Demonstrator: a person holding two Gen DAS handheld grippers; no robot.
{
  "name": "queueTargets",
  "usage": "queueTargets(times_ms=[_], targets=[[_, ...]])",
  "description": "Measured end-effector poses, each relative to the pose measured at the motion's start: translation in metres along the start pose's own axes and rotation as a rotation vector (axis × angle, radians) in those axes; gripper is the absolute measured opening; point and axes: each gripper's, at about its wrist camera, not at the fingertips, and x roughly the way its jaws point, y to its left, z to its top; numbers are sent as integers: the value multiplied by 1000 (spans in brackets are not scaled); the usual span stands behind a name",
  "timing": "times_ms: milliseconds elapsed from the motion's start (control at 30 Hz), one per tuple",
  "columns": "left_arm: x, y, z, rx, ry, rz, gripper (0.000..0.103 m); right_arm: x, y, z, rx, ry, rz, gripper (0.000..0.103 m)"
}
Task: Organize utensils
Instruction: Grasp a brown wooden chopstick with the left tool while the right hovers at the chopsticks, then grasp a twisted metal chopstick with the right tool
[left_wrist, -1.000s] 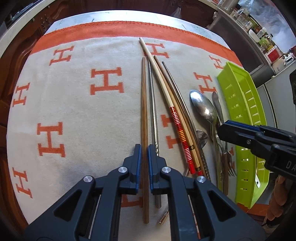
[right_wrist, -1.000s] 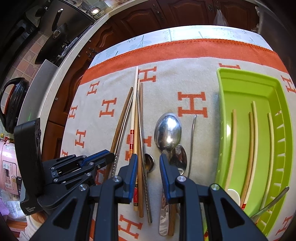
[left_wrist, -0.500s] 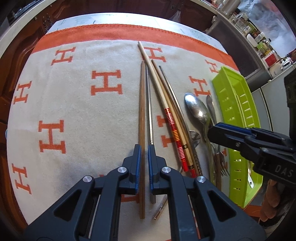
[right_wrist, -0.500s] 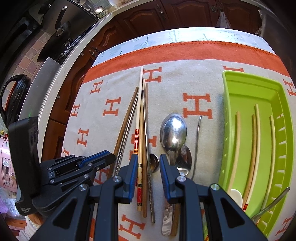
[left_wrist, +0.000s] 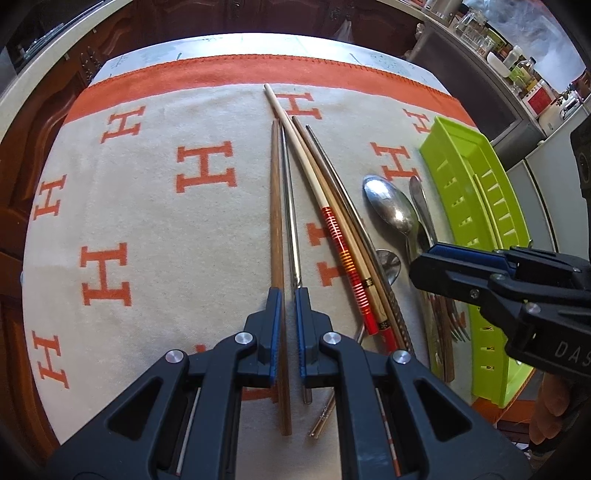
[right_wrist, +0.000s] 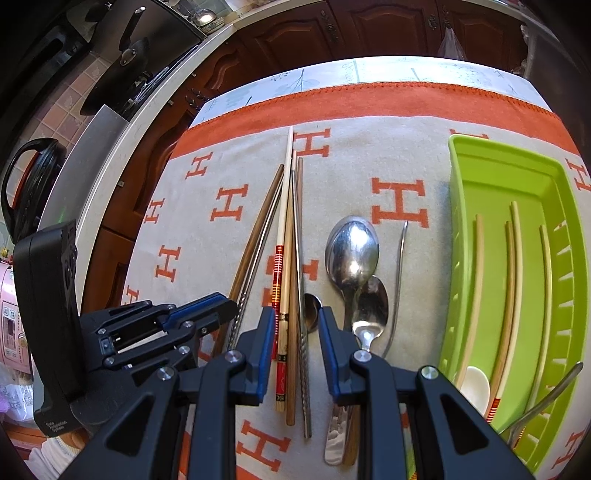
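**Asker:** Looking at both wrist views, what has changed in the last second?

**Operator:** Almost nothing. I have kept both hands nearly still above the orange-lettered cloth (left_wrist: 147, 221) on the table (right_wrist: 369, 70). My left gripper (left_wrist: 287, 295) stays pinched almost closed. A brown wooden chopstick (left_wrist: 276, 221) shows through the slit between its jaws, but it lies flat on the cloth, so I judge nothing is clamped. A steel chopstick (left_wrist: 291, 221) lies just beside it.

**Asker:** And the right?

**Operator:** My right gripper (right_wrist: 297, 314) hovers with its jaws partly apart and empty. It is over a bundle that includes a red-patterned chopstick (right_wrist: 279, 266). A large spoon (right_wrist: 352, 251) lies just to the right of the bundle. Further right, the green tray (right_wrist: 480, 177) already holds several chopsticks and a white spoon.

**Asker:** What does that mean for the task?

**Operator:** No utensil went anywhere in that second, and most of the sorting remains. I judge my left gripper must widen before it can take the brown chopstick.
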Motion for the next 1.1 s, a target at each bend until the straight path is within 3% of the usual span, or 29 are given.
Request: queueTargets(times_ms=[667,1100], targets=[[12,-8,4,12,-6,106,4,8,4,-8,-2,17,24,24],[-21,12,-22,-56,-52,141,4,11,30,-8,-32,18,4,24]])
